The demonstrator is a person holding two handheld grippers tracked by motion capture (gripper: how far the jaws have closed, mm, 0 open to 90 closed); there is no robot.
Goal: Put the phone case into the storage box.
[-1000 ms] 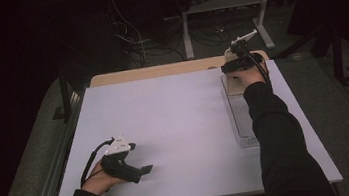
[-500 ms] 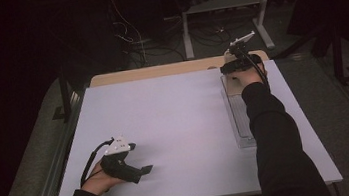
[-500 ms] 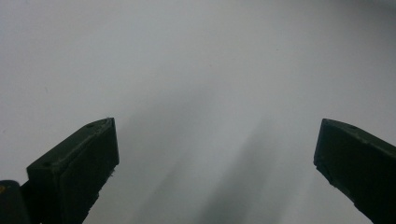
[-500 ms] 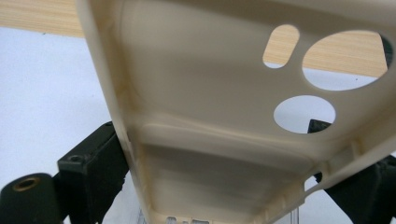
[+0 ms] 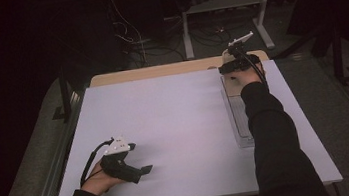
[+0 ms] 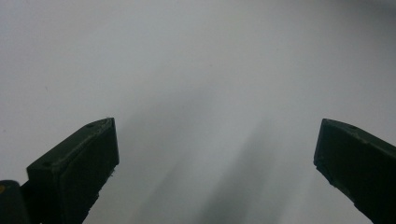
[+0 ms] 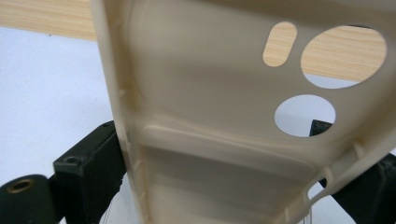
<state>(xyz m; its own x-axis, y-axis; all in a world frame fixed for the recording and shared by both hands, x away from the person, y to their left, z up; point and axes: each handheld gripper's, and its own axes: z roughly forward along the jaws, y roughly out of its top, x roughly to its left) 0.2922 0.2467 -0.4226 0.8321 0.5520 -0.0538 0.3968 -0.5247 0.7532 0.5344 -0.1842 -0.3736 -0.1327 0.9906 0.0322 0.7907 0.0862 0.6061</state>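
Both right gripper (image 7: 224, 186) jaws pinch phone case (image 7: 224, 116) edges.

Between the matt black plastic jaws of the right gripper (image 7: 224, 186) sat a smooth, cream, soft-sheened plastic phone case (image 7: 224, 121), with a matt white sheet (image 7: 42, 84) under it and pale grained wood (image 7: 42, 18) beyond its far edge.

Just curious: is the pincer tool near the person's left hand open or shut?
Open. The left gripper shows its two black jaws standing wide apart, with bare white table between them and nothing held.
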